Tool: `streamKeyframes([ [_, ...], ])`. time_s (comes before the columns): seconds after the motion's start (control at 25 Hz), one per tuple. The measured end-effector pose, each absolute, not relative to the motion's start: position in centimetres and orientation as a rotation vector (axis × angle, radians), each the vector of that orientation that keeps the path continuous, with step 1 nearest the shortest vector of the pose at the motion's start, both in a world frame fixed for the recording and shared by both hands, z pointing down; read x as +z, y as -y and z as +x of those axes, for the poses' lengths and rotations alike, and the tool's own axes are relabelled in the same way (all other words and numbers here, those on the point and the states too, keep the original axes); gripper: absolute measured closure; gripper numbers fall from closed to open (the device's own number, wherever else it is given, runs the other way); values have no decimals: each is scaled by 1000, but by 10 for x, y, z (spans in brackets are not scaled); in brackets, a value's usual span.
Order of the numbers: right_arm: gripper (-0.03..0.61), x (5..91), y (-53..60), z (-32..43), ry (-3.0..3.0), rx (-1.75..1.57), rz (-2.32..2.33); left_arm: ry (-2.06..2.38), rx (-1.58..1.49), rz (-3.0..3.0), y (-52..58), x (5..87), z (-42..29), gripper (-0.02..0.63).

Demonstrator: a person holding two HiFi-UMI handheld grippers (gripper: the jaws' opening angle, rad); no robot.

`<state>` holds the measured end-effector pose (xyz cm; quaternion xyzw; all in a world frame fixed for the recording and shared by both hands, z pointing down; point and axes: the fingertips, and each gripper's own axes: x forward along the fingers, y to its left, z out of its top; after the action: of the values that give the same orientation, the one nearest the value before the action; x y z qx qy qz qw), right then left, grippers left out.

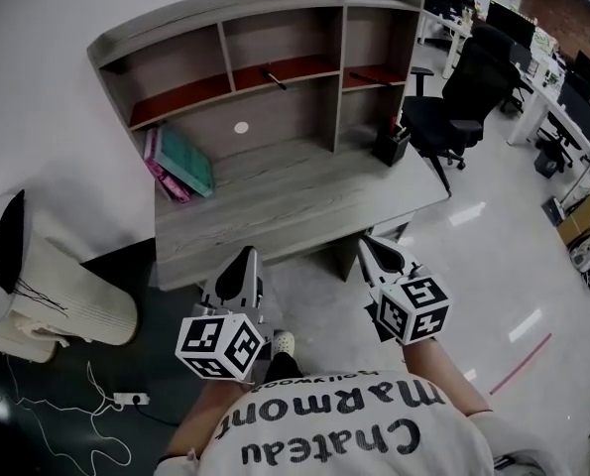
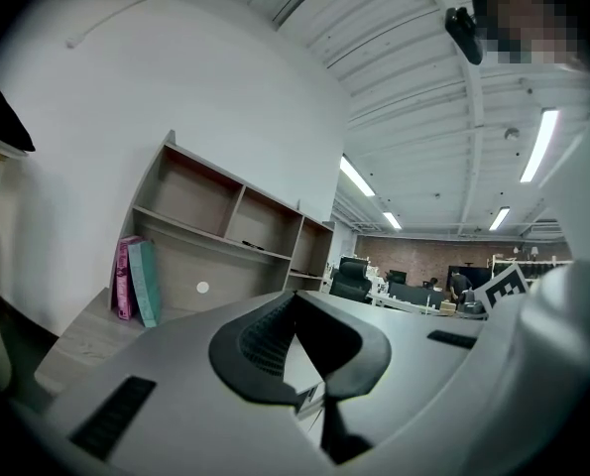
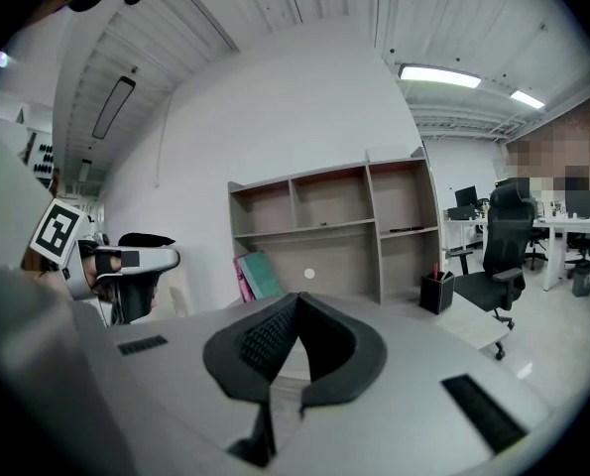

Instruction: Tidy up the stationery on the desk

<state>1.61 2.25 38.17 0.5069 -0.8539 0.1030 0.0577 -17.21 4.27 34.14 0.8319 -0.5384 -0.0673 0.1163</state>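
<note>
Tools at rest before the counter (image 1: 304, 211). Left tool (image 1: 245, 261) and right tool (image 1: 374, 248) are held side by side just off the counter's near edge. Each has its jaws closed tip to tip with nothing between them, as the left gripper view (image 2: 295, 300) and the right gripper view (image 3: 296, 300) confirm.

Ahead of the right tool, at the counter's right end against the shelf unit (image 1: 339, 62), stands a black pen holder (image 1: 389, 147) with a red-tipped item in it. Farther ahead and higher, a dark pen (image 1: 275, 77) lies on the middle shelf, its long axis slanting across the shelf. A second thin dark item on the right-hand shelf is too small to identify. Books (image 1: 180, 162) lean at the counter's left rear, on the left tool's side.

Judged from this layout, no item is yet in hand. The pen lies roughly between the two tools' lines, the holder nearer the right one.
</note>
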Motion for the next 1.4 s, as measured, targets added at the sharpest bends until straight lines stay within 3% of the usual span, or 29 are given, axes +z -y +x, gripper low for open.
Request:
streamKeyframes([
  [0.52,569,347,78,-13,2557,301,1685,1504,-213,2537,70,294,-209,598],
  [1.4,569,354,177,-59,2513,358,1814,1393,-184,2571,189,309,-262,598],
])
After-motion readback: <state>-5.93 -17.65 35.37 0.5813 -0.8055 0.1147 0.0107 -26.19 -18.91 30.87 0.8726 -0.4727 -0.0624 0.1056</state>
